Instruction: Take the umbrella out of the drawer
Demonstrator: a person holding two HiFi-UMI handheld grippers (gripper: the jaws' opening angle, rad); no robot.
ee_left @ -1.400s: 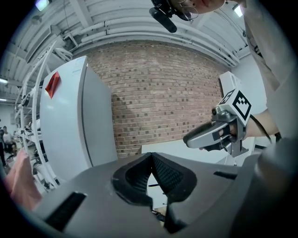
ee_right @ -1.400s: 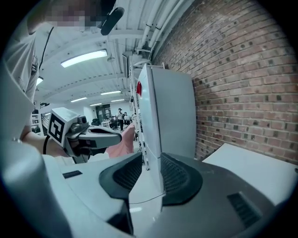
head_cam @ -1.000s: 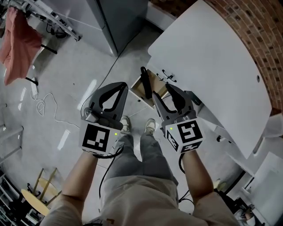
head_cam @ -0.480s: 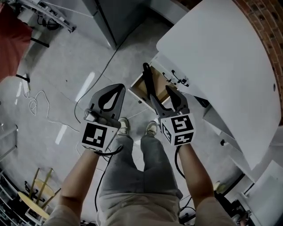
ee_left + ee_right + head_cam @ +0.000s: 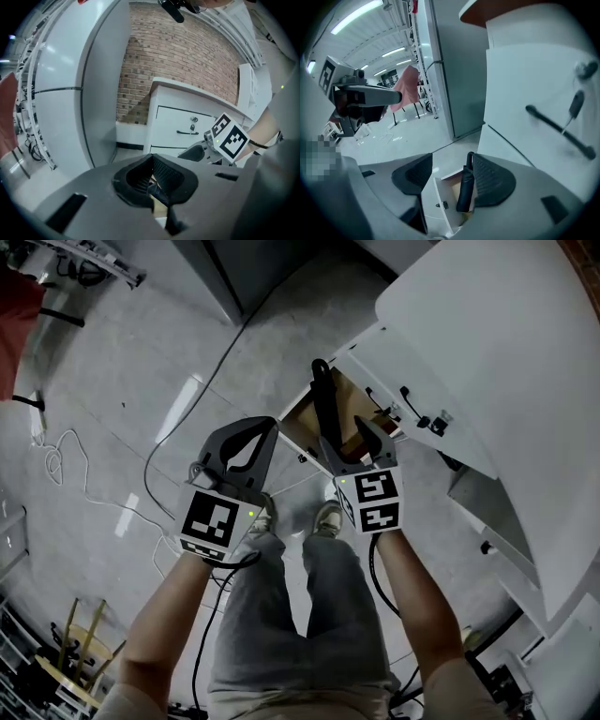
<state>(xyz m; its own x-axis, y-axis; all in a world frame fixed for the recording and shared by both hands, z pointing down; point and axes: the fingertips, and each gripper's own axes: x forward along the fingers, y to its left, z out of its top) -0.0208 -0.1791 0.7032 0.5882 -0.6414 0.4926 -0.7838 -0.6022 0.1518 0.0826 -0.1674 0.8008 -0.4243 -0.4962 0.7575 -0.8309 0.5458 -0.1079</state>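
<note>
right claw (image 5: pixel 450 161) spread wide, just been opening, gripping nothing, lined up above the black umbrella (image 5: pixel 464 187) propped on end in the open drawer (image 5: pixel 436 197). left claw (image 5: pixel 152 159) pinched shut, empty, alongside. looks light and stiff down the core but with soft, slick fabric, so best pinched at the top end poking past the drawer rim.

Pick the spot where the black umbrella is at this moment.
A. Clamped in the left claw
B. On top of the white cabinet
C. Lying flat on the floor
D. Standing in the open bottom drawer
D: the head view shows the black umbrella standing upright inside the open drawer at the foot of the white cabinet, and the right gripper view shows the same.
</note>
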